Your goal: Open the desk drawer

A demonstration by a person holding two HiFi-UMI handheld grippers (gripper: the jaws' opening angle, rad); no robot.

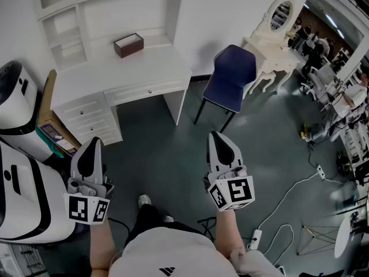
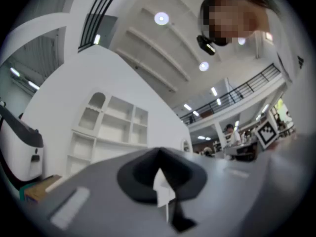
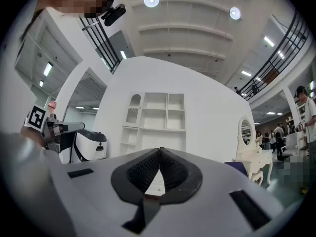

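The white desk (image 1: 124,74) stands against the far wall under a shelf unit (image 1: 109,10). Its long middle drawer (image 1: 149,90) with a small knob is closed, as is the stack of side drawers (image 1: 89,115) at its left end. Both grippers hover over the grey floor, well short of the desk and touching nothing. My left gripper (image 1: 93,141) is shut and empty, its tips meeting in its own view (image 2: 159,152) with the shelf unit (image 2: 111,127) beyond. My right gripper (image 1: 217,135) is also shut and empty (image 3: 159,150), pointing at the shelf unit (image 3: 155,115).
A brown box (image 1: 128,45) sits on the desk top. A blue chair (image 1: 230,77) stands right of the desk, and a white vanity with an oval mirror (image 1: 275,36) beyond it. White machines (image 1: 20,183) and a cardboard box (image 1: 51,123) crowd the left. Cables and a power strip (image 1: 255,237) lie at the lower right.
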